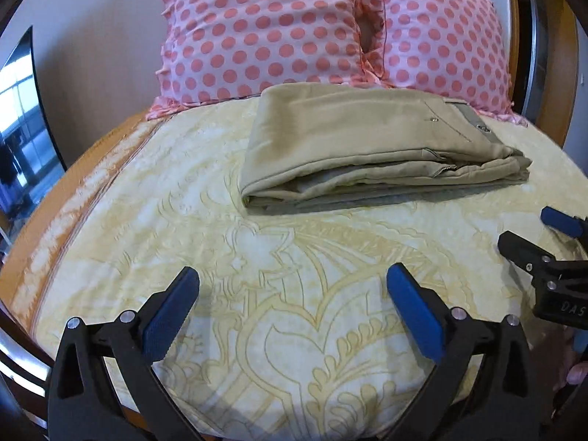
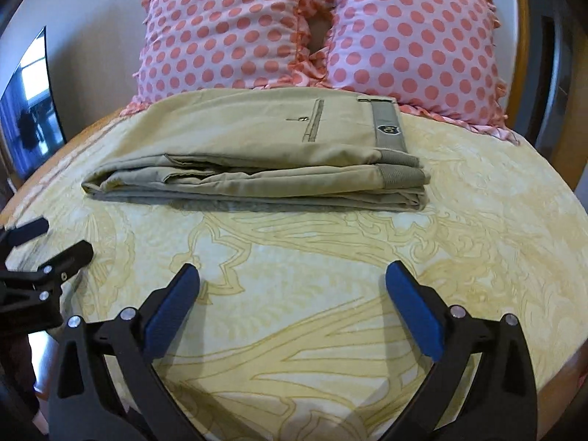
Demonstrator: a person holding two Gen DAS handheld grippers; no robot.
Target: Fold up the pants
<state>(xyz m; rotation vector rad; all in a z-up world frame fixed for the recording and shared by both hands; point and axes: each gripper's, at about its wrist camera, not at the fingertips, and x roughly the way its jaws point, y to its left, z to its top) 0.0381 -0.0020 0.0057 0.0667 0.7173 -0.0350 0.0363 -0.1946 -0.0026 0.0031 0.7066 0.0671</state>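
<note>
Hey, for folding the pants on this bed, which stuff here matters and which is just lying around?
Part of the job:
- khaki pants, already folded into a stack
- left gripper, open, empty
- right gripper, open, empty
- yellow patterned bedspread, the work surface

Just lying about:
- two pink polka-dot pillows behind the pants
- dark screen at left

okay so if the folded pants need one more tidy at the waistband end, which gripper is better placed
Right, probably. The pants lie folded on the bed, waistband toward the right hand-held gripper. The left hand-held gripper faces the fold end. Both are open and empty.
</note>
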